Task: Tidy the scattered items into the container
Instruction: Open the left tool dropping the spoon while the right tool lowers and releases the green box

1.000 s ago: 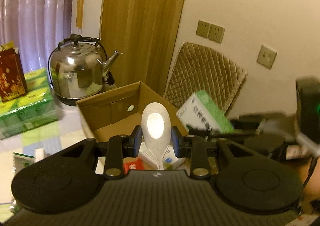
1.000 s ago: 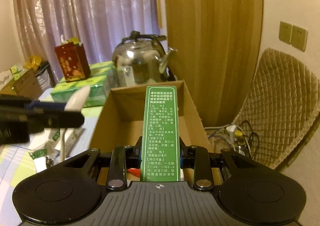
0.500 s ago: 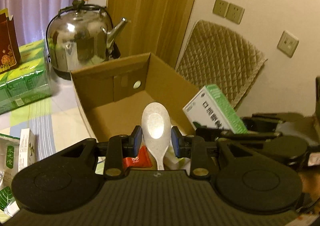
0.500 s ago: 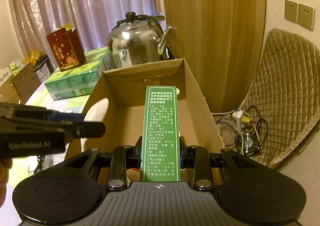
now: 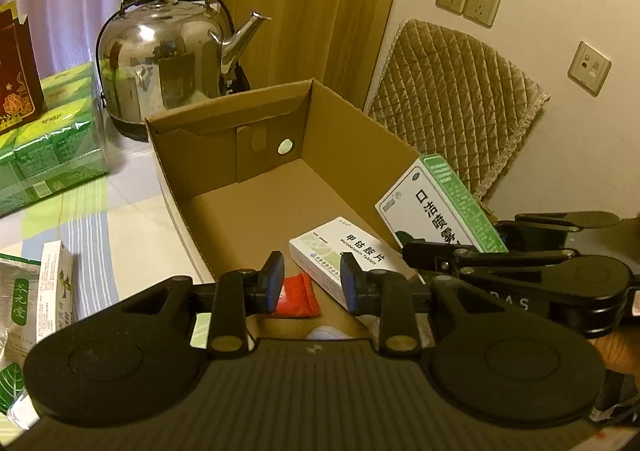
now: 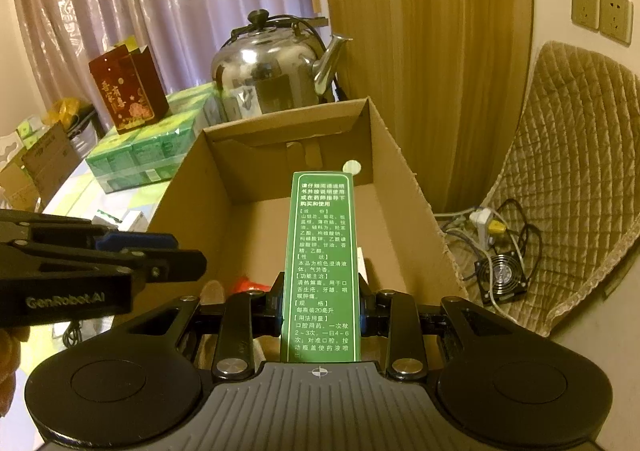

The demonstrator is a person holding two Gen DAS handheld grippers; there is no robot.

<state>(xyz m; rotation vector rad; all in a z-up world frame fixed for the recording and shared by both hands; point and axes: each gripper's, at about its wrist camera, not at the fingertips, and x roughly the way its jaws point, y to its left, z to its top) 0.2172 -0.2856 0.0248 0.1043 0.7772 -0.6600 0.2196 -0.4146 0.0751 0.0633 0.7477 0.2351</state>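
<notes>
A cardboard box [image 5: 352,155] stood on the desk [image 5: 132,219], a kettle [image 5: 168,63] behind it and stacked packs [image 5: 48,143] to its left. Inside the box, near its front, lay a tablet carton [image 5: 340,251] with a sachet [image 5: 298,297] just left of it.

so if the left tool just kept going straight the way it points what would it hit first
Most likely the white tablet box lying on the floor of the cardboard box. The left tool is open and empty, aimed down into it, with the red packet just below the line. Depth is hard to judge through the fisheye.
</notes>
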